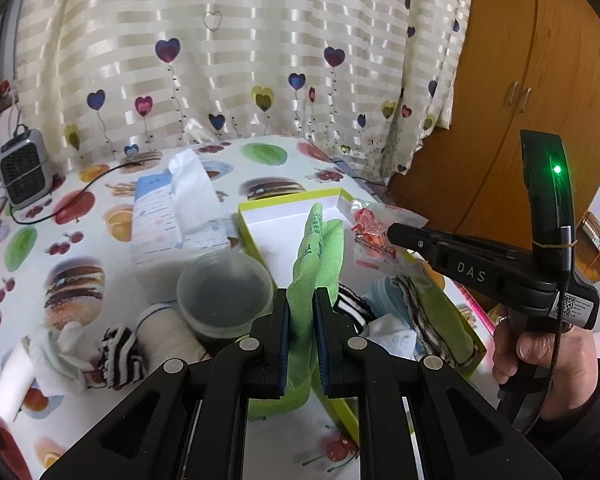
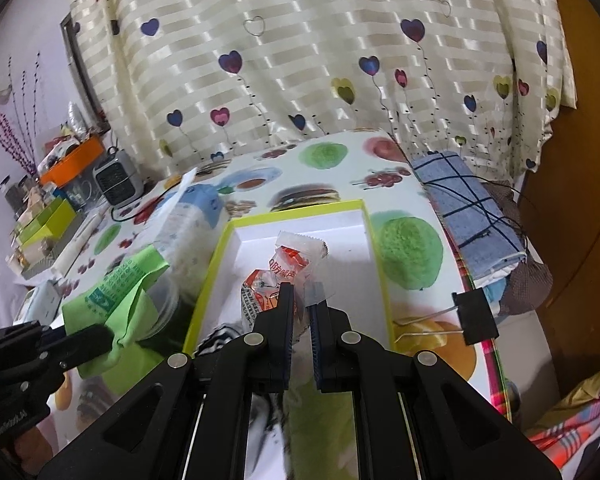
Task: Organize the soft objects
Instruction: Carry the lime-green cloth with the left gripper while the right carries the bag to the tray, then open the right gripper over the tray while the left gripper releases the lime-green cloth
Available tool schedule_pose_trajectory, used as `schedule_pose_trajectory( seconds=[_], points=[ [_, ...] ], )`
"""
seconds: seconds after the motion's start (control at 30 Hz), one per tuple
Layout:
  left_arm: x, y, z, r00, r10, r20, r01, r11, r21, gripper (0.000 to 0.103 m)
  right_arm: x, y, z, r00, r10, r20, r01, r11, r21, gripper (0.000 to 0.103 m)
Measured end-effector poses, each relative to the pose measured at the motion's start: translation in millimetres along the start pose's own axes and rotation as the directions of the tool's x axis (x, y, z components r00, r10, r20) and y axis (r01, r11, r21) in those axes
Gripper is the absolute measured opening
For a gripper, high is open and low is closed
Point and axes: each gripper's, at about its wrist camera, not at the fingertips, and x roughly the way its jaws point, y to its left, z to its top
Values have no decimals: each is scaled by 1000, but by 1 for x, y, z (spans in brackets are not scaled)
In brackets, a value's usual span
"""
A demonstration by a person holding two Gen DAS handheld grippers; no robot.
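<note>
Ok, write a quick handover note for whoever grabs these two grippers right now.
Left gripper: shut on the green cloth, held up over the near edge of the yellow-rimmed box.
Right gripper: shut on the clear red-printed wrapper, above the box's white floor.
Already in the box's near end: striped and white soft pieces.
Still out on the table: a black-and-white striped sock, white soft pieces beside it, and the tissue pack.
Left to do: set down both held items, then gather the loose ones.

Box (image 2: 374,248): far white floor lying clear at twelve o'clock; round tub (image 1: 224,292) and tissue pack (image 1: 176,216) crowding ten o'clock.
</note>
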Motion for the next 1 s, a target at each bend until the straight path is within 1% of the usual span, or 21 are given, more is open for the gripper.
schedule_pose_trajectory(
  seconds=[0.1, 0.13, 0.2, 0.23, 0.27, 0.3, 0.33, 0.5, 0.7, 0.73, 0.77, 0.83, 1.0],
  points=[
    [9, -4, 4, 1000, -3, -9, 3, 1000, 5, 11, 6, -4, 2, 1000, 2, -18, -2, 1000, 3, 9],
    [11, -5, 5, 1000, -3, -11, 4, 1000, 6, 11, 7, -5, 2, 1000, -2, -20, 2, 1000, -1, 12],
    [14, -9, 5, 1000, -4, -16, 4, 1000, 7, 11, 7, -5, 3, 1000, -3, -13, 3, 1000, -11, 20],
    [16, -10, 6, 1000, -5, -18, 5, 1000, 8, 11, 6, -5, 3, 1000, -2, -8, 2, 1000, -14, 30],
    [17, -10, 6, 1000, -5, -21, 5, 1000, 9, 11, 4, -6, 3, 1000, 0, -1, 0, 1000, -15, 42],
    [18, -12, 7, 1000, -5, -22, 5, 1000, 9, 11, 3, -6, 4, 1000, 1, 5, 0, 1000, -13, 46],
    [20, -13, 8, 1000, -5, -24, 5, 1000, 10, 11, 1, -7, 4, 1000, 0, 11, 0, 1000, -8, 48],
    [28, -17, 10, 1000, 2, -31, -2, 1000, 14, 11, -14, -16, 5, 999, 3, 54, -4, 1000, 29, 48],
    [41, -27, 15, 999, 19, -38, -18, 999, 32, 11, -27, -22, -1, 997, 7, 75, -11, 999, 52, 48],
    [43, -28, 16, 999, 21, -39, -19, 999, 32, 14, -28, -23, -2, 997, 7, 75, -11, 998, 54, 48],
    [45, -29, 17, 999, 22, -42, -21, 999, 32, 21, -29, -24, -3, 997, 6, 77, -10, 998, 57, 48],
    [49, -29, 17, 999, 14, -53, -12, 1000, 23, 29, -30, -27, -4, 997, 6, 77, -11, 998, 63, 48],
    [46, -27, 17, 999, 8, -43, -8, 1000, 11, 34, -32, -27, -7, 997, 6, 75, -11, 998, 64, 48]
  ],
)
